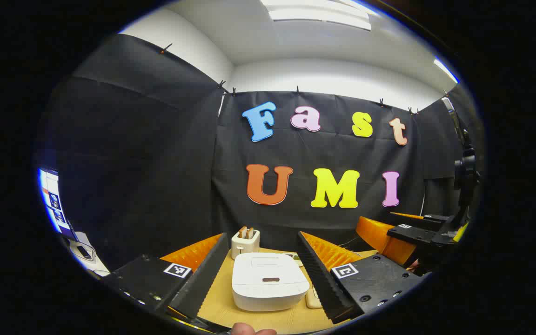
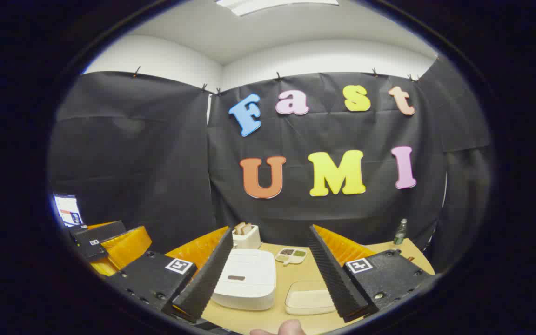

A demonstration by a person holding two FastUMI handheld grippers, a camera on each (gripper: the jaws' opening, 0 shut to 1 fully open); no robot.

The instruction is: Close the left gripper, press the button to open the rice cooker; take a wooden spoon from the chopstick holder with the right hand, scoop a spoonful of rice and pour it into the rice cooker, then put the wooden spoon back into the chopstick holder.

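Left gripper (image 1: pixel 262 274) released, fingers spread wide above table (image 1: pixel 217 307). Cooker (image 1: pixel 269 281) centred between them, lid down. Holder (image 1: pixel 244 243) just behind cooker, spoon handles (image 1: pixel 246 232) sticking up.

Right gripper (image 2: pixel 268 274) released too. Left to right in its view: screen (image 2: pixel 68 209) at far left, cooker (image 2: pixel 245 278), divided dish (image 2: pixel 290 255) behind, tray (image 2: pixel 309 298) just beside cooker, bottle (image 2: pixel 400 231) at table's far right. Nothing blocks cooker lid.

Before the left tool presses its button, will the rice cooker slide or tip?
The rice cooker looks wide, low and flat-based, so tipping seems unlikely. It sits on a smooth wooden table, so a sideways push might slide it. Its closed lid looks rigid; pressing straight down seems safest.
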